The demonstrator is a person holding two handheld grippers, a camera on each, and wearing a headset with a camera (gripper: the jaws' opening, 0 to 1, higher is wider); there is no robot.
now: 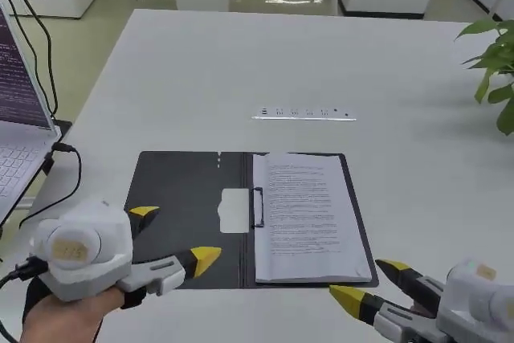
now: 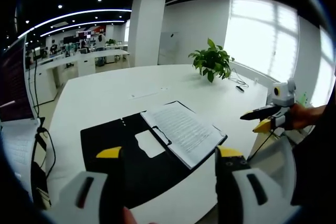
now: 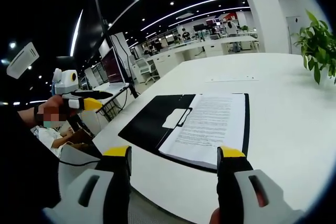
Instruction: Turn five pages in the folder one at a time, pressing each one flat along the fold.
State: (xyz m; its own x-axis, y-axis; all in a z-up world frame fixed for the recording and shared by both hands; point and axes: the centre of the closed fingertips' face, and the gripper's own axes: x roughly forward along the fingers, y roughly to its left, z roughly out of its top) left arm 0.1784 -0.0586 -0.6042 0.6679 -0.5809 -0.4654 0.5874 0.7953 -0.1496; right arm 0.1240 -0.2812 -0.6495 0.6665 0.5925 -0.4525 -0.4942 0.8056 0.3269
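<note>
Folder (image 1: 189, 198) is lying open and flat on the white table (image 1: 401, 78), right in the middle of the head view. The left half is bare black cover, with a small white patch (image 1: 234, 210) next to the clip (image 1: 258, 207) at the spine. The stack of printed pages (image 1: 309, 216) sits on the right half, looks flat, nothing lifted.

The left gripper (image 1: 175, 234) is at the folder's near left corner, jaws spread wide with nothing between them. Its yellow tips overlap the black cover from the head camera, but I can't tell if they're actually touching it. From the left gripper view the folder is straight ahead between the jaws.

The right gripper (image 1: 370, 280) is just off the near right corner of the folder, over bare table. It's also spread apart and holding nothing, with its tips pointing toward the page stack's bottom corner but apart from it.

Other stuff around: a power strip (image 1: 305, 113) beyond the folder, a laptop (image 1: 20, 130) with a cable off to the left, and a leafy plant (image 1: 494, 66) on the right edge.
</note>
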